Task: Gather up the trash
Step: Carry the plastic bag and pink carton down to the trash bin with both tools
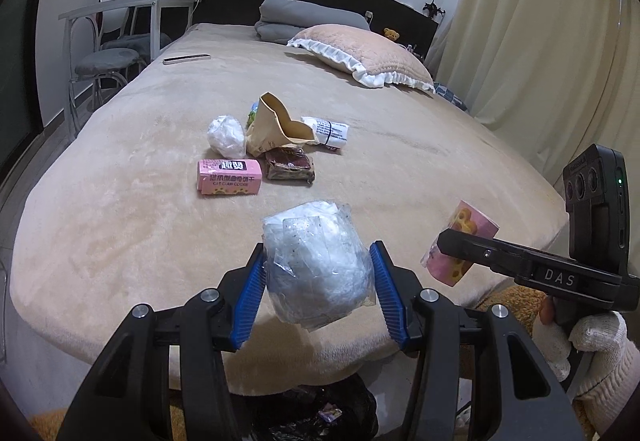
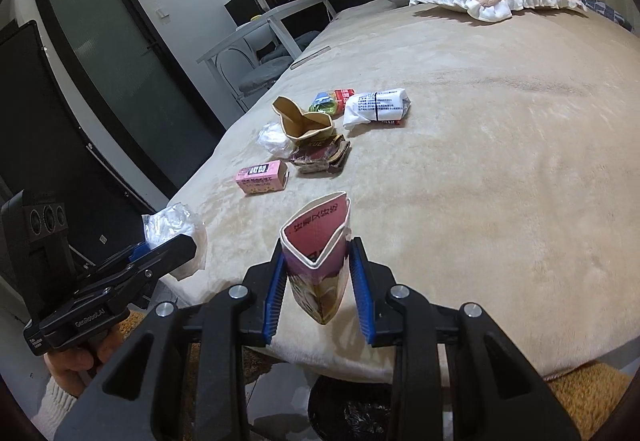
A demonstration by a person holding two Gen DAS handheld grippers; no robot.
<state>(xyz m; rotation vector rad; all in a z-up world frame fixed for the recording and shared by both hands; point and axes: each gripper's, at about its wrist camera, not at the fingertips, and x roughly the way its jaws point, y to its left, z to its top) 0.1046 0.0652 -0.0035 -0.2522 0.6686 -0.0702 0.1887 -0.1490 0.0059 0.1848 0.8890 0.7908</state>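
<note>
My left gripper (image 1: 318, 273) is shut on a crumpled clear plastic bag (image 1: 316, 269), held above the bed's near edge; the bag also shows in the right wrist view (image 2: 176, 229). My right gripper (image 2: 318, 273) is shut on a squashed pink paper cup (image 2: 318, 253), which also shows in the left wrist view (image 1: 460, 241). A black-lined trash bin (image 1: 316, 413) sits on the floor below both grippers (image 2: 352, 409). On the bed lie a pink cookie box (image 1: 229, 177), a white wad (image 1: 227, 135), a torn brown paper bag (image 1: 276, 125), a dark wrapper (image 1: 290, 165) and a white packet (image 1: 326, 133).
A beige bed (image 1: 160, 201) fills the view, with a frilled pillow (image 1: 360, 53) and a folded grey blanket (image 1: 296, 17) at the head. A white remote (image 1: 186, 59) lies at the left edge. A table and chairs (image 1: 120, 33) stand to the left, curtains (image 1: 540, 41) to the right.
</note>
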